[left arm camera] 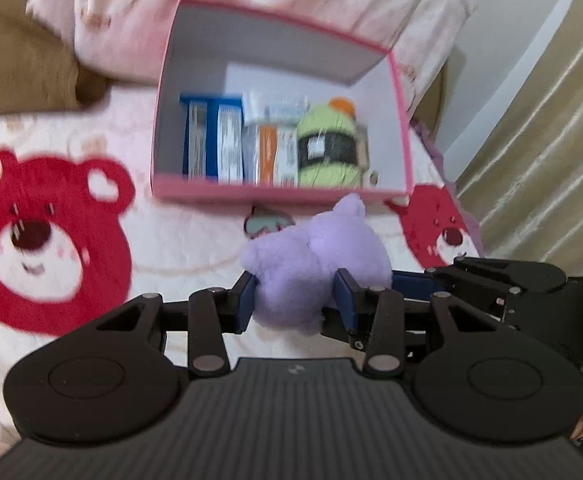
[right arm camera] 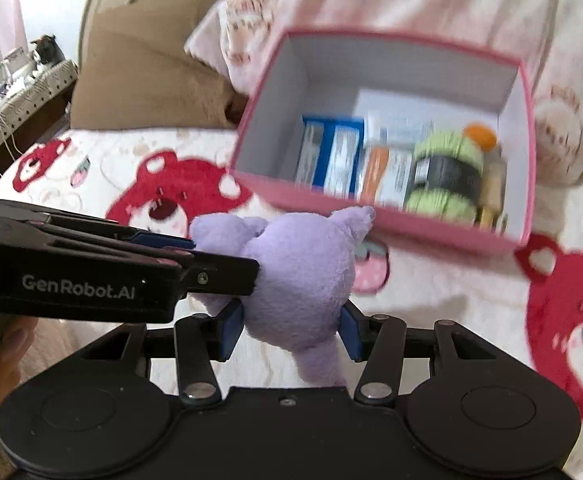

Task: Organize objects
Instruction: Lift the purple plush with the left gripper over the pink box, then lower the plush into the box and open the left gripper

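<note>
Purple plush (left arm camera: 315, 268) pinched by left gripper (left arm camera: 296, 300) and right gripper (right arm camera: 289, 330) together, held above bedspread (left arm camera: 179, 240), near pink box (left arm camera: 275, 191).

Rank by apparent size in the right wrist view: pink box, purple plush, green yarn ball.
1. pink box
2. purple plush, though it is nearer the camera, so it looks enlarged
3. green yarn ball

A fluffy lilac plush toy (left arm camera: 315, 268) is off the bed, just in front of an open pink box (left arm camera: 275, 192) with white inner walls. Inside the box, blue cartons (left arm camera: 211, 140), an orange-and-white carton (left arm camera: 275, 152) and a green yarn skein (left arm camera: 327, 144) stand side by side.
</note>
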Demonstrator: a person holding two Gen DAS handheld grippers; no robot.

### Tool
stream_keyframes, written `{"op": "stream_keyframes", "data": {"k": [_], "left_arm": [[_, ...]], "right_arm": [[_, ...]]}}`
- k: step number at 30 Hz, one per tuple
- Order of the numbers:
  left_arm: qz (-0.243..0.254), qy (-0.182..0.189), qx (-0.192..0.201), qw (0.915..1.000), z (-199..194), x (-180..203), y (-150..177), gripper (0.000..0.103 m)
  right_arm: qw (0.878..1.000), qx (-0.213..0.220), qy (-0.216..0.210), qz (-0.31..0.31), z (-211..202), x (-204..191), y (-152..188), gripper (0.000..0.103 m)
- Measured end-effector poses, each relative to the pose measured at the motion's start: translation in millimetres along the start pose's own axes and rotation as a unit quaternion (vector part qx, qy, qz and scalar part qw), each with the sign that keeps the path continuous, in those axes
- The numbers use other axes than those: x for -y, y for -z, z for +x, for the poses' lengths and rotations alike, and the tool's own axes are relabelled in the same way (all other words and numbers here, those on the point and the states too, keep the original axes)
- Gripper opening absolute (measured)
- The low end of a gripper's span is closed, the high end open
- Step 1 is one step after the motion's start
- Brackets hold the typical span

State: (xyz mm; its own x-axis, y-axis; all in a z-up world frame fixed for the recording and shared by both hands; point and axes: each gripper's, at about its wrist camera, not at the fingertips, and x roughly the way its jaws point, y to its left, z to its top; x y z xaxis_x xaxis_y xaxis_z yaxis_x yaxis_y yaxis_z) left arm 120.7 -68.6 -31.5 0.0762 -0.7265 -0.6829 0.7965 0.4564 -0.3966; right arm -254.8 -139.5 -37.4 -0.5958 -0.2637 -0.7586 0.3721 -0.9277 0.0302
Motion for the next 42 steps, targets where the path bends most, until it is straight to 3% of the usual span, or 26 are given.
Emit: {"op": "stream_keyframes", "data": {"k": [9,16,23,27,35,42], "left_arm": [[0.045,-0.017,0.072,0.9962,-33.3,16.6,-71.7,0.040],[0.044,-0.036,0.111,0.9921,5.7,6.6,-131.3,0.041],[0.011,-0.057,0.116,0.9915,76.0,-15.0,-166.4,0.040],[-0.002,-0.075,0.092,0.9930,107.0,-29.9,-178.4,0.040],[0.009,-0.122,0.065,0.9903,141.7,-37.8,-181.3,0.040],[0.024,-0.156,0.054,0.9861,154.8,-34.0,-181.9,0.037]], "right_arm": [[0.996,0.079,0.006,-0.043,-34.6,4.7,-68.3,0.057],[0.993,0.108,0.007,-0.057,-9.4,42.4,-127.2,0.056],[0.995,0.094,0.003,-0.045,56.4,85.3,-165.2,0.056],[0.997,0.078,-0.015,-0.026,93.3,100.1,-172.0,0.056],[0.999,0.039,-0.011,-0.011,144.5,102.4,-176.7,0.049],[0.999,0.037,-0.012,-0.007,163.6,103.5,-175.7,0.048]]}}
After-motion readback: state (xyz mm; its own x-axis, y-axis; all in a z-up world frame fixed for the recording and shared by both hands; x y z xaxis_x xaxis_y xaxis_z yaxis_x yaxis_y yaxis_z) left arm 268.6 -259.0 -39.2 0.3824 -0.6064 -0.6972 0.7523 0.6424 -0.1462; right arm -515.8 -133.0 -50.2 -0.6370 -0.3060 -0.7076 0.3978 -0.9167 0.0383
